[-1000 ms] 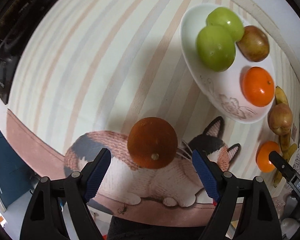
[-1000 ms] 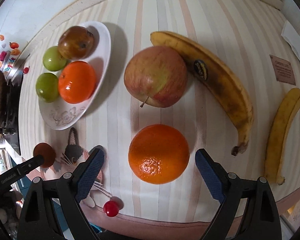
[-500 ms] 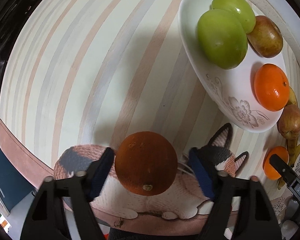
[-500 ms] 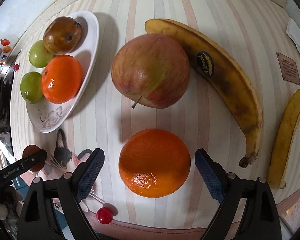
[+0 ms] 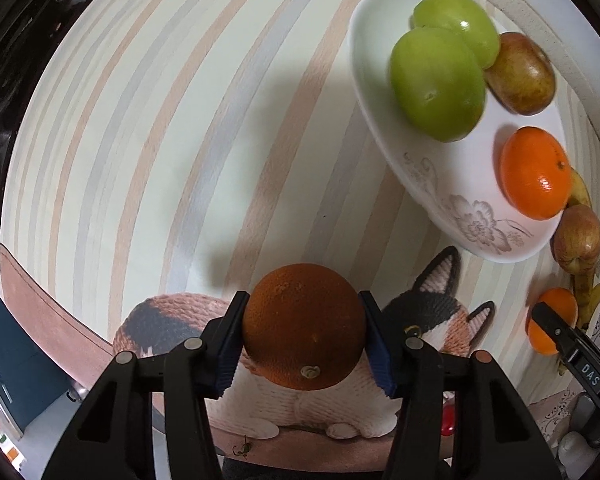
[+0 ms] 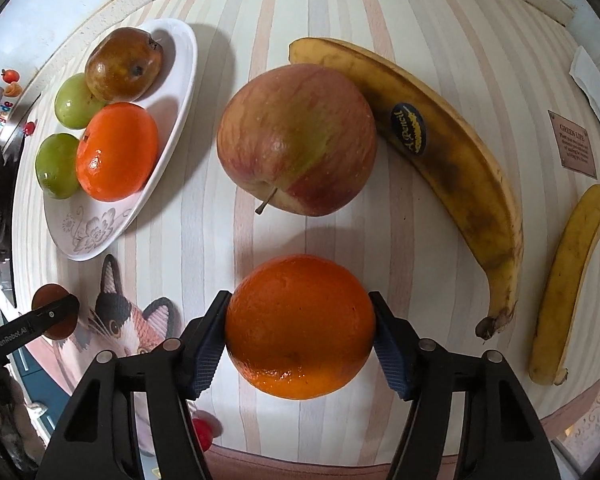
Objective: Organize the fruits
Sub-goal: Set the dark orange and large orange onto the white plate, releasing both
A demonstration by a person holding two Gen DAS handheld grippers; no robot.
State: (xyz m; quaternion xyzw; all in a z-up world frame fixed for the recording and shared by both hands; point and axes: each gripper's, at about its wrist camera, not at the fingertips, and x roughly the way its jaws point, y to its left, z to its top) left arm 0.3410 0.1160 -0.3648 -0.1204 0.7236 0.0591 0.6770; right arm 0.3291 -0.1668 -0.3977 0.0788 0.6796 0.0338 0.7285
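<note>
Both my claws have just been closing; my left gripper (image 5: 304,340) now clamps the dark orange (image 5: 304,326) near the tablecloth's (image 5: 180,120) front edge; my right gripper (image 6: 300,340) pinches the bright orange (image 6: 300,326) before the apple (image 6: 296,144).

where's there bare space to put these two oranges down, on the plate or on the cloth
The plate has one bare patch, its flowered near end below the tangerine; its far end is crowded. The widest free patch is striped cloth left of the plate. Tight: between apple and big banana.
</note>
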